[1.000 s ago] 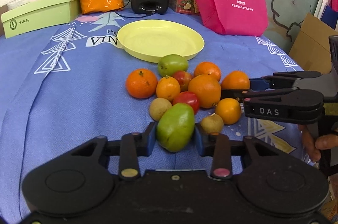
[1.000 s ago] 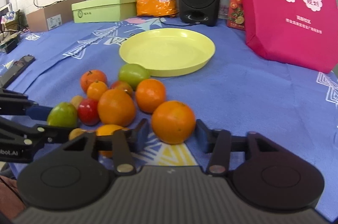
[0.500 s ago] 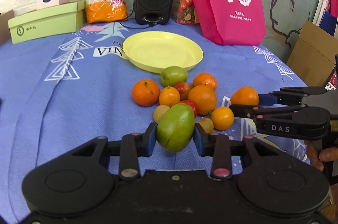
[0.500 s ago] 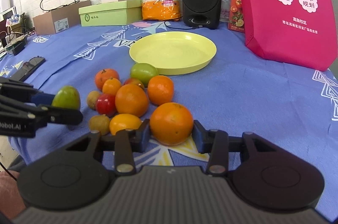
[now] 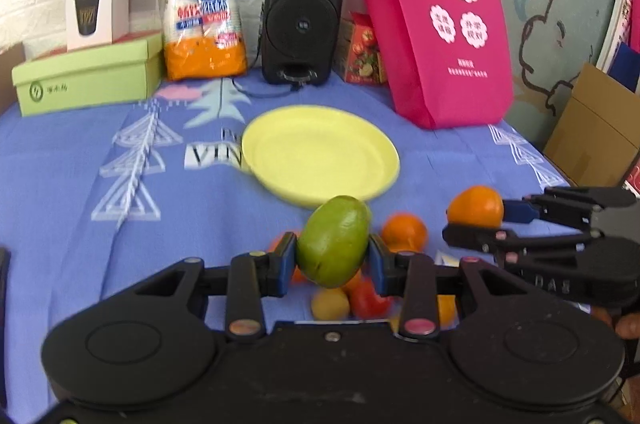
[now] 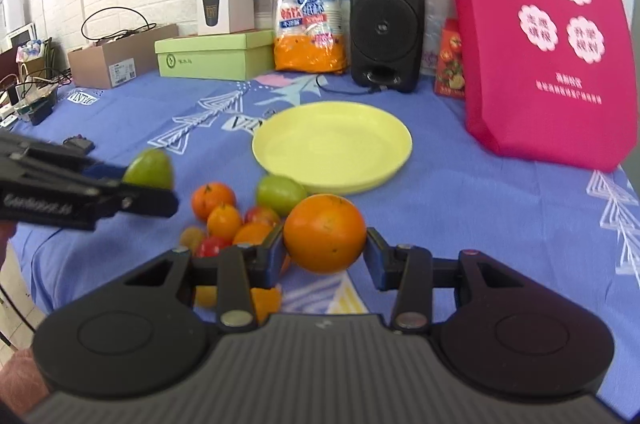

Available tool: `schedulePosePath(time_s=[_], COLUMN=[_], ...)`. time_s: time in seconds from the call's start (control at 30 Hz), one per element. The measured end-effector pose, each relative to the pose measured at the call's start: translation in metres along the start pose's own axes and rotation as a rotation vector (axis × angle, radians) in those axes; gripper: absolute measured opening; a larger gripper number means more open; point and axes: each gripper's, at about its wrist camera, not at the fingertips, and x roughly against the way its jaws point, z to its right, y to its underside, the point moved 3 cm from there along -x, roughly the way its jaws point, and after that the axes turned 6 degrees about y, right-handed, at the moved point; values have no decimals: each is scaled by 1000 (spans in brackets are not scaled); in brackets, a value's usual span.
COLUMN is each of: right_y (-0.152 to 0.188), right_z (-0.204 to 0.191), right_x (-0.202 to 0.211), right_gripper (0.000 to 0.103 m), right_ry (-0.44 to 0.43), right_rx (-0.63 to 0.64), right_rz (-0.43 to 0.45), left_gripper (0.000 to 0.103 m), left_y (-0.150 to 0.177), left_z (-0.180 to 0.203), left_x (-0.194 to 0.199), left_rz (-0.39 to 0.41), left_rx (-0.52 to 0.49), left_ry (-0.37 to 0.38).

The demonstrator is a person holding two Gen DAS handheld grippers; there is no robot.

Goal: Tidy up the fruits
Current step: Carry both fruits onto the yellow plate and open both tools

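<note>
Fruits (image 6: 224,220) on blue patterned tablecloth (image 6: 480,207)

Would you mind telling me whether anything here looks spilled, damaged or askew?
Nothing stands out: the green mango and large orange sit squarely in the grippers, and the round yellow plate lies flat, with no fruit in it.

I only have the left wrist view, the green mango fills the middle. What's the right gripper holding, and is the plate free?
Observer: The right gripper is shut on a large orange, clamped from both sides and lifted off the cloth.
Operator: And the plate?
Observer: The yellow plate has nothing on it.
Operator: Any fruit my mango hides?
Observer: Yes, a round green fruit sits just in front of the plate's near rim, beside the small oranges.
</note>
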Motion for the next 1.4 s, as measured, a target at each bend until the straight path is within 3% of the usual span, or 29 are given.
schedulePosePath(time_s=[0.27,0.5,0.73,0.8,0.87,1.1,1.4], right_y=[-44,-50,-43,-43,-44,-48,-13], right_z=[3,9,6,6,7,19,28], right_x=[-58,-117,-139,-139,-134,-93,-31], right_gripper=[41,41,41,41,47,48,49], right_ry=[-2,-25,-40,-30,-22,-2,-37], right_rx=[45,75,72,80,75,63,33], right_rz=[1,-69,-105,-107,-90,-35,-36], left_gripper=[36,36,40,63,73,73,73], left_y=[-51,-52,-51,-53,-56,-54,-8], left_z=[-25,-46,-55,-57,-55,-46,-48], left_x=[-70,-131,-159,-159,-153,-102,-35], left_rz=[-29,-106,-147,-143,-116,-60,-80], left_rx=[-14,28,52,68,76,16,31], left_ry=[-10,-2,-5,-8,-12,-59,-113])
